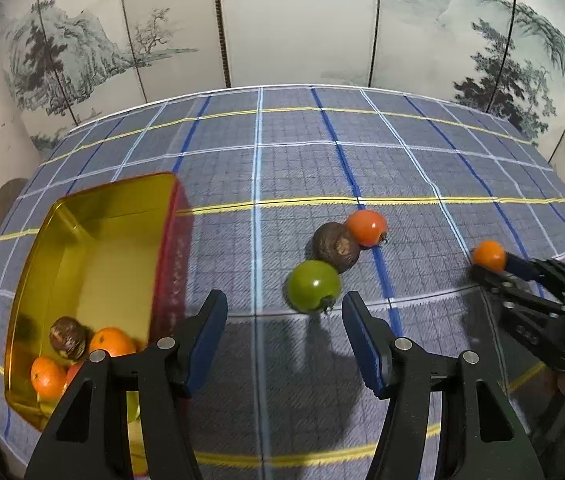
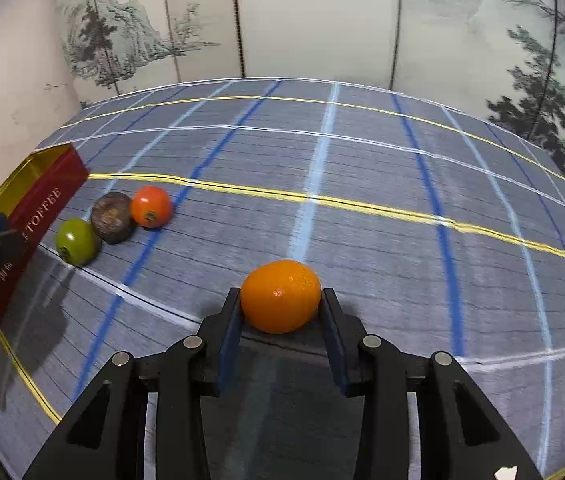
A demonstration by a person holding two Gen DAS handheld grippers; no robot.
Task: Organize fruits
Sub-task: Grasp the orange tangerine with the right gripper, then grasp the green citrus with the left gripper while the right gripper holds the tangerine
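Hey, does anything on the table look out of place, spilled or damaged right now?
Nothing looks spilled or damaged. Three fruits still sit loose on the cloth outside the tin: a green one, a brown one and a red-orange one, bunched together. The right gripper holds an orange fruit.

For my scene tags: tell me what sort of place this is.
Probably a staged home tabletop: a plaid tablecloth, a painted folding screen behind, and a gold tin holding fruit.

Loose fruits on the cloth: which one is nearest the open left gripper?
The green tomato, just beyond the left gripper. The brown fruit and red-orange tomato lie farther back.
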